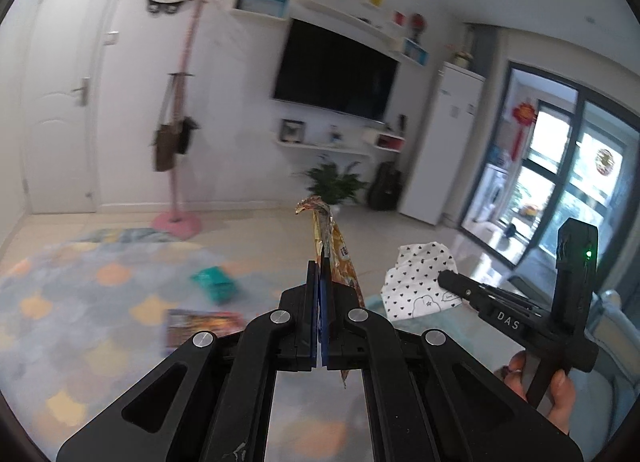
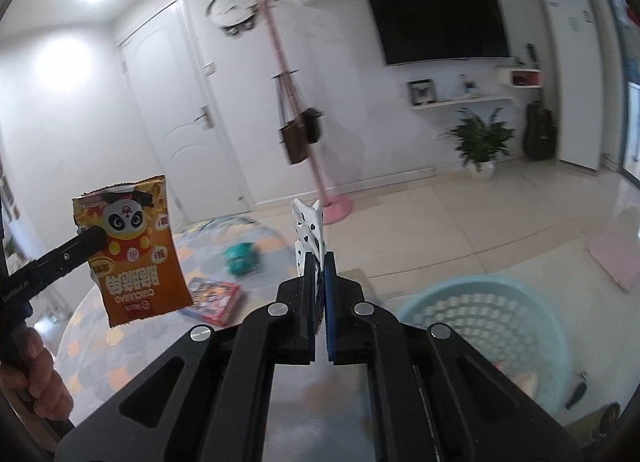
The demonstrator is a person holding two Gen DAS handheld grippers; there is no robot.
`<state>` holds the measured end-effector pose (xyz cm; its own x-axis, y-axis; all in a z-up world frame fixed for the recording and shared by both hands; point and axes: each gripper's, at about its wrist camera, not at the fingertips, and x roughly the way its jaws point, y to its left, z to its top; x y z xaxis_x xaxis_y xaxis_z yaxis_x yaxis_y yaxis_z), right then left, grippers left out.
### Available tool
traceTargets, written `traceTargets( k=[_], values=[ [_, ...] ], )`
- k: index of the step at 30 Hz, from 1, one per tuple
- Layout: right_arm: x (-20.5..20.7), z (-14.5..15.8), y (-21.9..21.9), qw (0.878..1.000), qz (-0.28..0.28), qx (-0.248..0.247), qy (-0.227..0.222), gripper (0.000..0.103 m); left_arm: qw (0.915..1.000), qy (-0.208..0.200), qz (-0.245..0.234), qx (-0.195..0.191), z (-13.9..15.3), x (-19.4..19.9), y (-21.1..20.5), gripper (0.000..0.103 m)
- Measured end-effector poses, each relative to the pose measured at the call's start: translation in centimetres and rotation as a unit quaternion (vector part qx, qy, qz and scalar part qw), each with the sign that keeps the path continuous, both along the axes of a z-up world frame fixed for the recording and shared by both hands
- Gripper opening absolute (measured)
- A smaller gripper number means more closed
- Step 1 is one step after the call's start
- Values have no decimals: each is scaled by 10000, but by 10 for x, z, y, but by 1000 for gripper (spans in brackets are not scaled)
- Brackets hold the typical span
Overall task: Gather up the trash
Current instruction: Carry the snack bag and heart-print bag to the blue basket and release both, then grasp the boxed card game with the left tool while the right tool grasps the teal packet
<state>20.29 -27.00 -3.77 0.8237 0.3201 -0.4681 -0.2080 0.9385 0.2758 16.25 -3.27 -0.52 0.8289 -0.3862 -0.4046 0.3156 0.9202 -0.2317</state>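
My left gripper [image 1: 319, 262] is shut on an orange snack wrapper [image 1: 330, 240] with a panda print and holds it in the air; the wrapper shows flat in the right wrist view [image 2: 136, 254], with the left gripper [image 2: 96, 240] clamped on it. My right gripper [image 2: 319, 256] is shut on a white wrapper with black hearts [image 2: 308, 232], also seen in the left wrist view [image 1: 420, 282] held by the right gripper [image 1: 444, 278]. A light blue mesh basket [image 2: 480, 322] sits on the floor just right of my right gripper.
A teal packet [image 1: 214, 282] and a colourful flat packet [image 1: 204, 326] lie on the patterned rug [image 1: 80, 302]. A pink coat stand [image 1: 178, 217], a potted plant [image 1: 334, 185], a guitar [image 1: 386, 189] and a white fridge [image 1: 444, 149] stand along the far wall. A pink mat [image 2: 616, 258] lies on the tiles.
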Motion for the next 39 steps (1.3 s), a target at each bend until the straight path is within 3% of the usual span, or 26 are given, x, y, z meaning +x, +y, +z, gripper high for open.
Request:
traceTargets(
  k=[7, 13, 18, 23, 26, 28, 32, 34, 39],
  values=[
    [-10, -23, -76, 9957, -846, 159, 343, 2, 9976, 261, -605, 228, -24, 23, -80, 0],
    [-14, -57, -114, 9866, -1402, -4, 838, 2, 9920, 632, -941, 547, -61, 41, -131, 0],
    [-9, -86, -127, 9778, -1659, -104, 1274, 2, 9853, 1035, -1100, 799, -96, 54, -154, 0],
    [-2, -106, -132, 9747, -1592, -36, 1570, 2, 9810, 1234, -1154, 949, -106, 62, -158, 2],
    [4, -112, -129, 9733, -1525, -11, 1715, 4, 9818, 1192, -1098, 989, -105, 60, -155, 23],
    [7, -114, -127, 9733, -1480, -14, 1756, 10, 9836, 1112, -987, 1025, -102, 55, -152, 46],
    [6, -110, -122, 9751, -1448, -9, 1680, 30, 9869, 1081, -874, 823, -95, 53, -133, 51],
    [4, -107, -118, 9770, -1436, -4, 1576, 50, 9884, 1050, -787, 760, -90, 51, -125, 54],
    [1, -95, -106, 9809, -1291, -58, 1452, 51, 9920, 964, -548, 597, -80, 48, -103, 62]
  ],
)
